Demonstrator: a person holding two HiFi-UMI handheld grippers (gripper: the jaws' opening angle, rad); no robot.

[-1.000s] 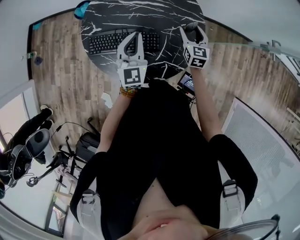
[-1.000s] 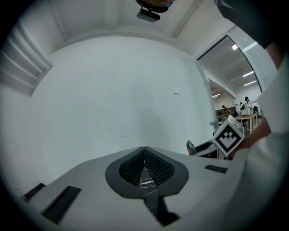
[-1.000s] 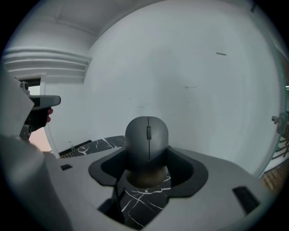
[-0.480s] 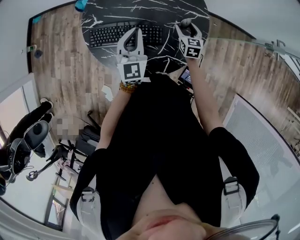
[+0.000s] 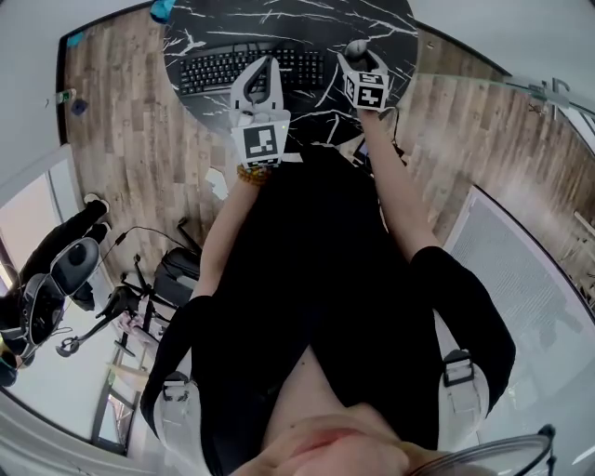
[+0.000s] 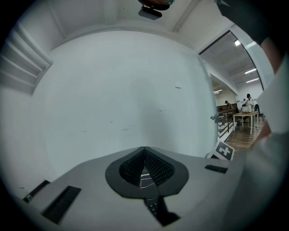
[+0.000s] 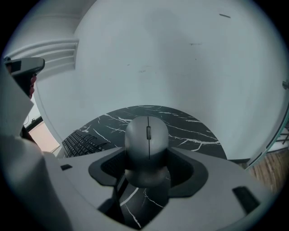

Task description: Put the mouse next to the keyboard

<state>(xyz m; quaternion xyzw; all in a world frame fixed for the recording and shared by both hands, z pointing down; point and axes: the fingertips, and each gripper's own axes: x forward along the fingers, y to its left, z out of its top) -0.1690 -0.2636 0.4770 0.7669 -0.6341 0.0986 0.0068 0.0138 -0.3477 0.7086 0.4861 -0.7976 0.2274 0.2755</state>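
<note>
Mouse in the right gripper, over the tabletop beside the keyboard

The right gripper [image 5: 359,56] is clamped on the mouse [image 5: 356,46]. In the right gripper view the jaws of that gripper [image 7: 146,168] press the grey mouse [image 7: 146,143] from both sides at its rear end, and its wheel faces up. The mouse hangs over the right part of the black marble tabletop [image 5: 307,20], near its right edge and just off the right end of the keyboard [image 5: 206,72]. Whether it touches the surface cannot be told. From the right gripper view the keyboard [image 7: 83,142] lies to the left of the mouse, with the white-veined tabletop [image 7: 192,125] showing beyond and below it.

The left gripper [image 5: 263,67] sits over the keyboard's right half in the head view. In the left gripper view the jaws of that gripper [image 6: 144,155] are clenched together at the tips and grasp nothing (only a sliver of keys shows through the gap behind them). It points at a plain pale wall [image 6: 117,99].

A wooden floor [image 5: 121,121] surrounds the table.
</note>
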